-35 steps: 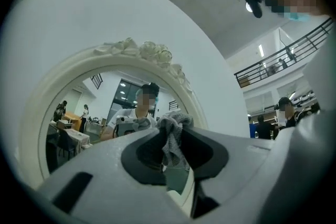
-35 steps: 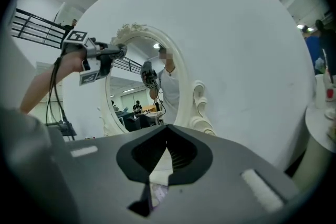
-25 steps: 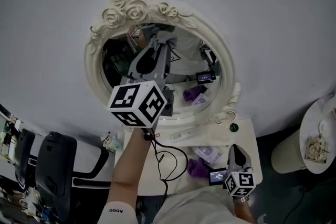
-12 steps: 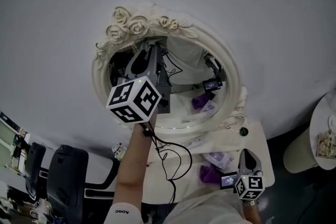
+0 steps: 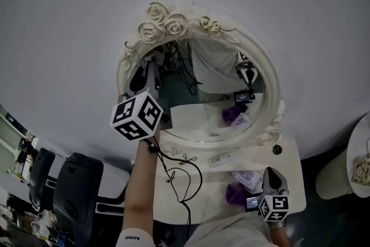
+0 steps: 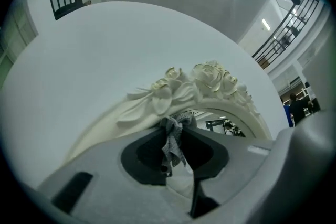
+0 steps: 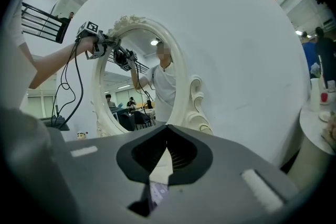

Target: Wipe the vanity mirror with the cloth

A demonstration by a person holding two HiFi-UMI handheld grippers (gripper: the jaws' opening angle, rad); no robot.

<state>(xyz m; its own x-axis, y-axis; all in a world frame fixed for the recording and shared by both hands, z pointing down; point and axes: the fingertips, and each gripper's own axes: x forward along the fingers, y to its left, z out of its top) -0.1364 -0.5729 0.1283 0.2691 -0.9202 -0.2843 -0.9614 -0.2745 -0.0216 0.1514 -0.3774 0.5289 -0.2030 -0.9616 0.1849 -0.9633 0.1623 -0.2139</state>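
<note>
Now, your left gripper (image 5: 154, 61) is up at the top left of the vanity mirror (image 5: 202, 115), clenched on the grey cloth (image 6: 172, 140). In the left gripper view the cloth bunches out past the jaw tips, right under the carved roses (image 6: 207, 77) of the cream frame. I cannot tell whether it is pressing on glass there or only on the inner lip of the frame. Judging by that, you are working the upper edge, and most of the oval below looks left to cover.

Only a small tuft sticks out, so lean the gripper to lay the fabric flat on the glass. The hard jaw tips could scratch the glass or knock the frame. Press lightly and sweep along the curve of the frame, then come down in overlapping arcs. Mind the cable (image 5: 184, 177) dangling from that gripper over the dressing table (image 5: 289, 162); it could snag on the things there.

Your right gripper (image 5: 272, 175) sits low by the table's front edge, jaws closed together on nothing, well apart from the mirror; leave it there.
</note>
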